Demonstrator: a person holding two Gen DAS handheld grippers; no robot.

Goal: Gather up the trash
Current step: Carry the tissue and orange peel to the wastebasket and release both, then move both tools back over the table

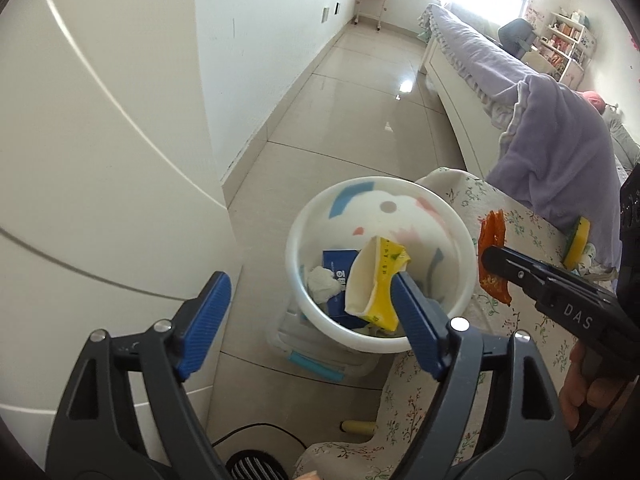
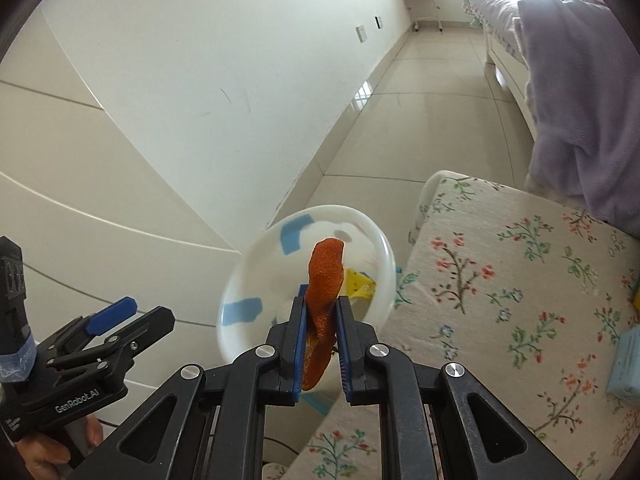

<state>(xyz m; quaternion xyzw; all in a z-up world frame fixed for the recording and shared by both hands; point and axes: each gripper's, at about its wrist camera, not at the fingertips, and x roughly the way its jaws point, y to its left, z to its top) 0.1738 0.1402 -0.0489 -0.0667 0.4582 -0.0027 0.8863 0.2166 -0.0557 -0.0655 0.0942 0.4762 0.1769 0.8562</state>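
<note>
A white trash bin (image 1: 296,240) with pastel patches stands on the floor beside a floral-covered surface (image 1: 520,240). It holds a yellow and white carton (image 1: 376,280), a blue box (image 1: 336,264) and a white crumpled tissue (image 1: 322,282). My left gripper (image 1: 308,300) is open above the bin; the carton leans against its right finger. My right gripper (image 2: 320,316) is shut on an orange peel (image 2: 326,276) and holds it beside the bin's rim (image 2: 384,240). The peel also shows in the left wrist view (image 1: 494,232). The left gripper (image 2: 116,320) shows at the lower left of the right wrist view.
A white cabinet (image 1: 100,160) stands left of the bin. A lilac blanket (image 1: 560,140) hangs over the bed to the right. A yellow sponge (image 1: 578,244) and a light blue box (image 2: 626,364) lie on the floral cover. A clear container (image 1: 312,348) sits under the bin.
</note>
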